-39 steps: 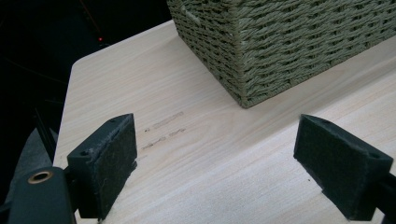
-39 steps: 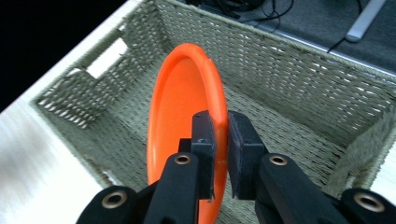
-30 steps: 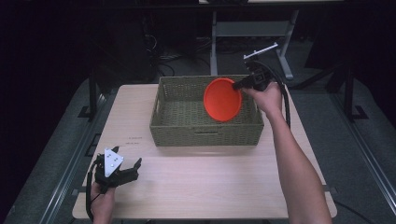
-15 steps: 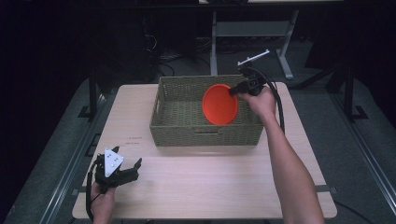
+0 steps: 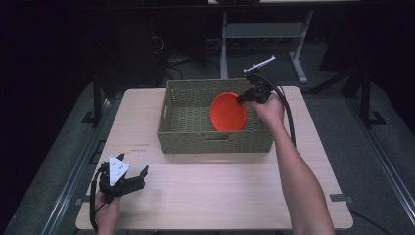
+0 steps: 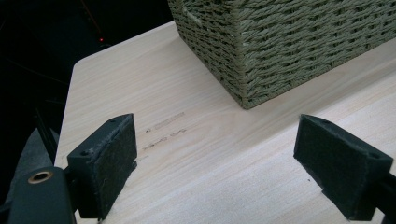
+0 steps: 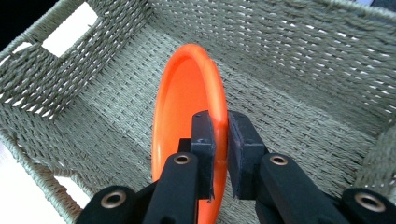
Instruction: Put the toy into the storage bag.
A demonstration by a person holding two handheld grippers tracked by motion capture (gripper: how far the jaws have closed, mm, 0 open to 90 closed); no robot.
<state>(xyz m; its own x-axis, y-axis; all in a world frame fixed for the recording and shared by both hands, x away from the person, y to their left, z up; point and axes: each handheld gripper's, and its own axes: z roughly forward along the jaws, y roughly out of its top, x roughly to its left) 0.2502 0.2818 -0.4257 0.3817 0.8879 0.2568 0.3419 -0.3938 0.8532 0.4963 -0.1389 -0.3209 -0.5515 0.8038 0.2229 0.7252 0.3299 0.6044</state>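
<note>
Pale wooden table with woven basket directly on top.

I note the plate as smooth, glossy orange plastic. The basket is coarse woven fibre, matt green-grey. The table shows pale wood grain, satin. My gripper pads look matt black foam.
</note>
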